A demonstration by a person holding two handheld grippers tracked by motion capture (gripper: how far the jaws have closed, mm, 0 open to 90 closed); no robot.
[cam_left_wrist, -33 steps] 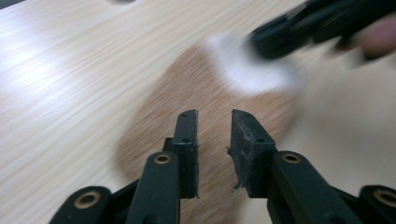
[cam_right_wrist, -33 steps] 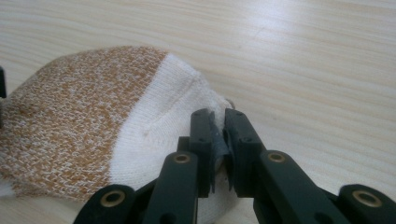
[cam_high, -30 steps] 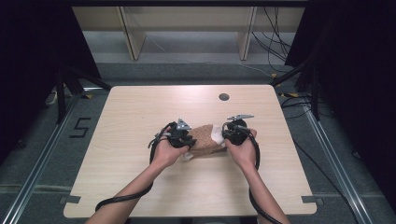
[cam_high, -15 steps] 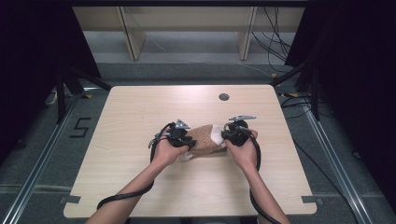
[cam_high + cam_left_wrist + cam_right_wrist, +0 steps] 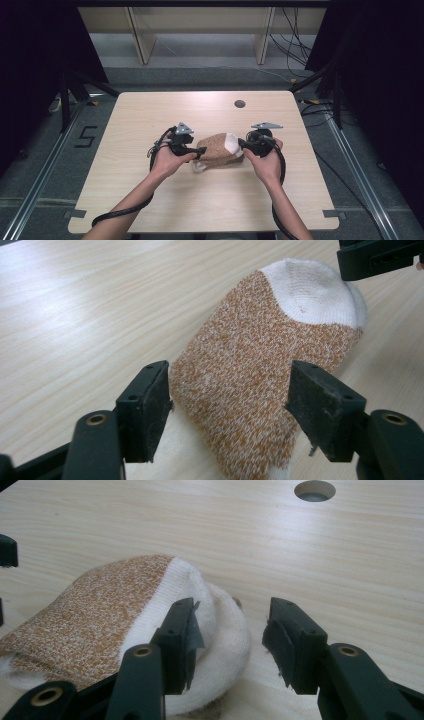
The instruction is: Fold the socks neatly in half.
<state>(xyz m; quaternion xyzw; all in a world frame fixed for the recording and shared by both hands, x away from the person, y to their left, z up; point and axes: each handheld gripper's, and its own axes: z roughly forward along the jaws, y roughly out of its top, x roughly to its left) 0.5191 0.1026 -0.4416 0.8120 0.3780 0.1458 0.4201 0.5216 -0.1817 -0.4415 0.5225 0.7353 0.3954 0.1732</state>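
My left gripper (image 5: 227, 412): nearest to me, low on the table; its jaws have just been opening and now stand apart, loosened, with the brown end of the sock between them. The left pad sits just at the sock's edge, the right pad clear of it; nothing is pinched.

My left hand (image 5: 170, 160): wrapped round the gripper body, left of the sock in the high view, cable trailing back toward me.

My right gripper (image 5: 230, 640): its jaws have also just been opening and are now spread, released. The left pad lies against the white end of the sock, the right pad over bare wood; I grip nothing.

My right hand (image 5: 265, 162): right of the sock in the high view.

Sock (image 5: 218, 149): a folded bundle, speckled orange-brown with white toe and cuff parts, lying flat on the table between my two grippers, near the middle and a little toward my side.

Table (image 5: 150, 115): pale wood, bare around the sock.

Hole (image 5: 240, 104): a round hole in the tabletop, well beyond the sock, toward the far edge.
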